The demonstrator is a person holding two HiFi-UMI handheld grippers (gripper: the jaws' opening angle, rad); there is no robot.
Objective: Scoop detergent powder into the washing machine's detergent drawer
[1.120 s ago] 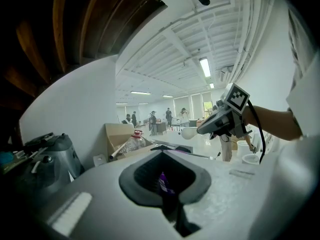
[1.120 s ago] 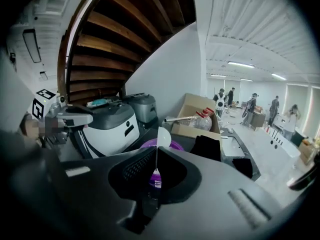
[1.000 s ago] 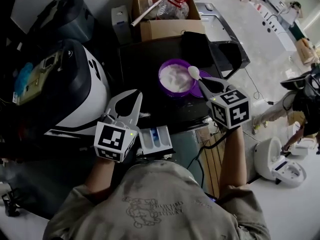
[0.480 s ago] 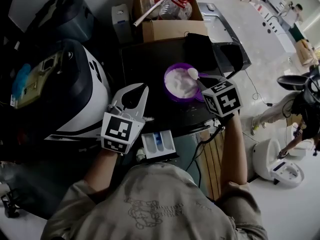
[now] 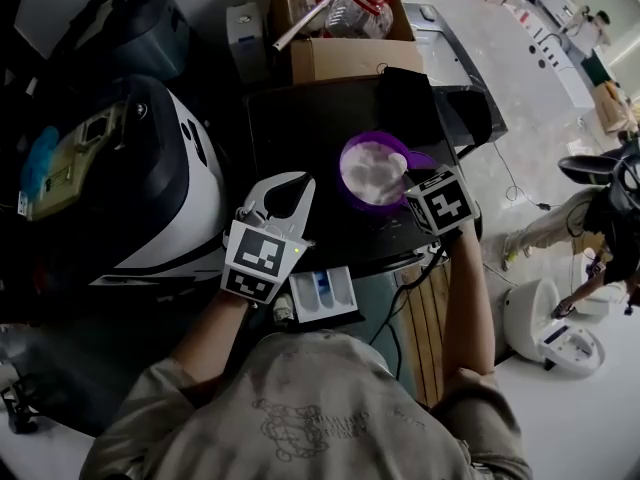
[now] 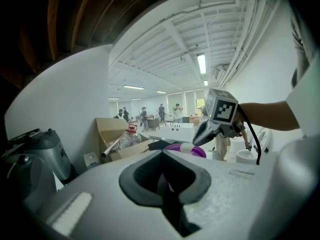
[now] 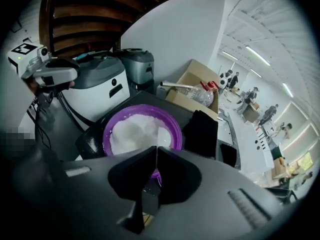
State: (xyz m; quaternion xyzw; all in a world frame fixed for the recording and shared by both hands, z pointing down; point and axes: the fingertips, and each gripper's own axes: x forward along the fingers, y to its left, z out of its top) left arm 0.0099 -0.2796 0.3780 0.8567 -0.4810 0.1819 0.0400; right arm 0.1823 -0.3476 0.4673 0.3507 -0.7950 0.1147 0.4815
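Observation:
A purple bowl point(image 5: 372, 171) of white detergent powder stands on the dark top of the washing machine point(image 5: 300, 128). My right gripper point(image 5: 408, 183) is shut on the thin handle of a white spoon point(image 7: 164, 135). The spoon's scoop lies in the powder at the near side of the purple bowl point(image 7: 140, 129). In the left gripper view the spoon point(image 6: 186, 147) shows at the bowl's rim. My left gripper point(image 5: 288, 179) hovers to the bowl's left, shut and holding nothing. The detergent drawer point(image 5: 320, 294), white with blue parts, stands pulled out just below it.
A cardboard box point(image 5: 340, 28) with a plastic bottle and a tube sits behind the bowl, and a black cloth-like thing point(image 5: 410, 93) lies beside it. A black-and-white appliance point(image 5: 130, 168) fills the left side. A person point(image 5: 600, 208) is on the floor at right.
My right gripper has lowered and tipped the spoon from above the bowl's rim down into the powder. My left gripper stays near the drawer.

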